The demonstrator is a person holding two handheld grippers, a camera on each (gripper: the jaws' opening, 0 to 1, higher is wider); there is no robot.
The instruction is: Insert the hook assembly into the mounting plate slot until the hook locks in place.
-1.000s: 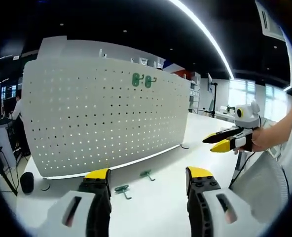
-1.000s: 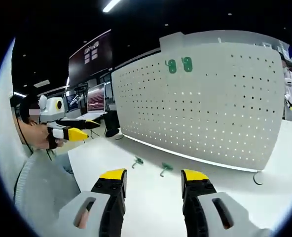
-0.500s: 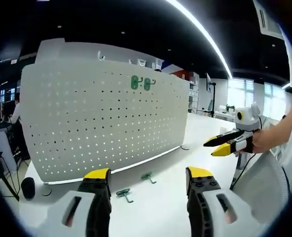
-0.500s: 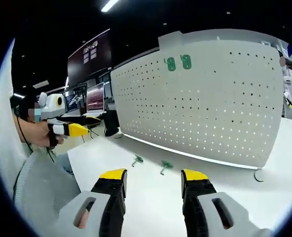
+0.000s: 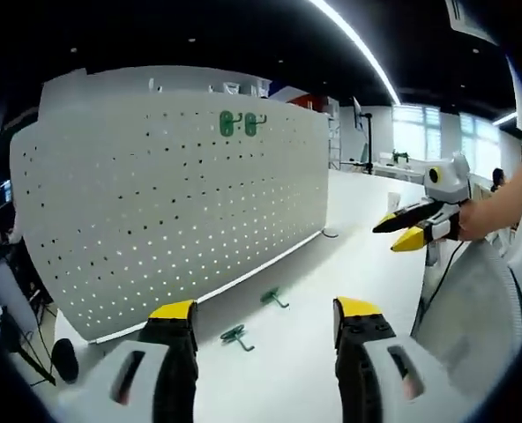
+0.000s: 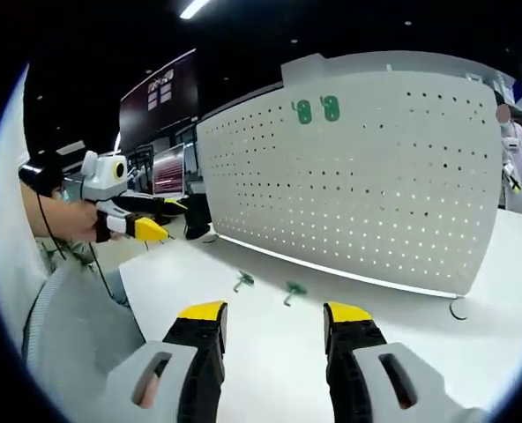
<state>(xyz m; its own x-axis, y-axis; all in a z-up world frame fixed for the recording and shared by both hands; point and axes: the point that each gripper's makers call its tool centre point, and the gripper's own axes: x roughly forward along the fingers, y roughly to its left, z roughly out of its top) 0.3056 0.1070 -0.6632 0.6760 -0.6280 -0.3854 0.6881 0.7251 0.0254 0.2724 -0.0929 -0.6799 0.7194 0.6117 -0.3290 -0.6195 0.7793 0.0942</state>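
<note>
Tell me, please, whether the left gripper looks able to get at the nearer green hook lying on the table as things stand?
Probably yes. The left gripper has its jaws open and empty, and the nearer green hook lies on bare white table just ahead of them, with nothing between. The pegboard stands behind it.

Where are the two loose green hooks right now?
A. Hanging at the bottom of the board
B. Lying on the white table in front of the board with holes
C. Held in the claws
B. Both loose green hooks lie flat on the white table in front of the board with holes, and the left claw is open with nothing in it.
</note>
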